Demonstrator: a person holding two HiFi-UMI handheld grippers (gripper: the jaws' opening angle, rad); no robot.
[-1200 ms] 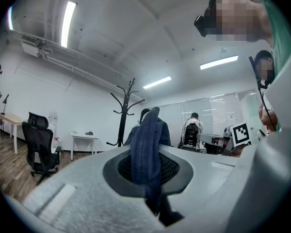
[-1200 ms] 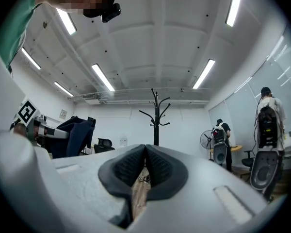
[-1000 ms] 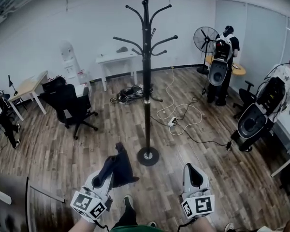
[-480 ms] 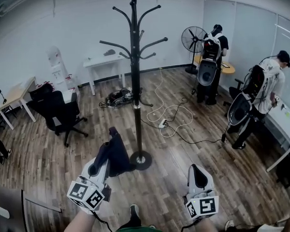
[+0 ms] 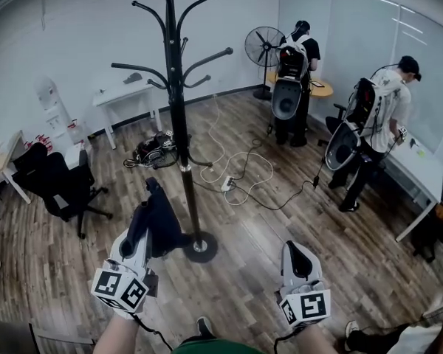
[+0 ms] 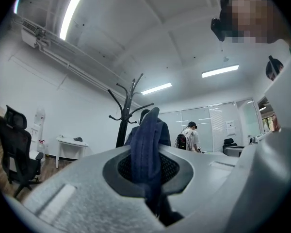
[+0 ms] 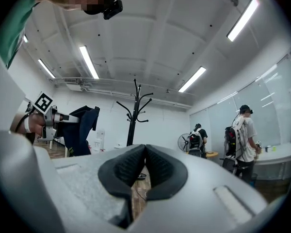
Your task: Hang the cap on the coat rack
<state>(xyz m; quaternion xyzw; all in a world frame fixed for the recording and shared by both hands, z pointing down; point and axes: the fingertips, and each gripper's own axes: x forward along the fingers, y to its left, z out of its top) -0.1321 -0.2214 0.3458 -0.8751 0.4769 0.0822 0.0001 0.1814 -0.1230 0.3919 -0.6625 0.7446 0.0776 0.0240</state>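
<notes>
Cap (image 5: pixel 161 220) clamped in left tool (image 5: pixel 142 236), near coat rack (image 5: pixel 179 124) pole, not hung yet; right tool (image 5: pixel 296 255) clenched, empty.

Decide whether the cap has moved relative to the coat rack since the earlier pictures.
Yes: the cap has moved toward the coat rack, now right beside its pole.

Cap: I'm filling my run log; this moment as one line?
left gripper: shut on cap | right gripper: shut, empty | cap: not yet on coat rack

Head view down, gripper views lvl; all share coat rack (image 5: pixel 179 124).
</notes>
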